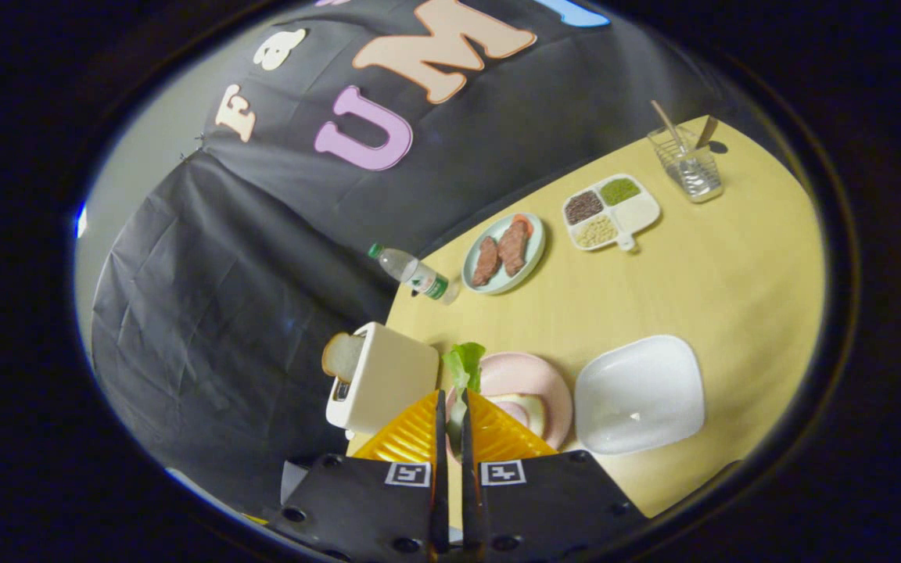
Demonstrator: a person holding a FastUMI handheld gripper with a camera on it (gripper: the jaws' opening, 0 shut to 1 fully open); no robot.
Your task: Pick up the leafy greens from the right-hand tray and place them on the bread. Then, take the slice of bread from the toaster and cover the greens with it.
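Note:
My gripper (454, 399) is shut on the leafy greens (464, 366), whose ruffled leaf sticks out past the fingertips. The greens hang over the near edge of a pink plate (533, 371), where a slice of bread (525, 410) lies just beside the fingers. A cream toaster (388, 379) stands on the other side of the fingers, close to the table's edge, with a slice of bread (341, 356) poking out of its slot. Beyond the pink plate sits the white tray (642, 395), with nothing in it.
Farther along the yellow table (732, 266) are a pale plate with meat slices (504, 254), a lying water bottle (413, 274), a divided dish of grains (611, 211) and a clear holder with utensils (687, 164). The booth's cloth wall hangs behind the toaster.

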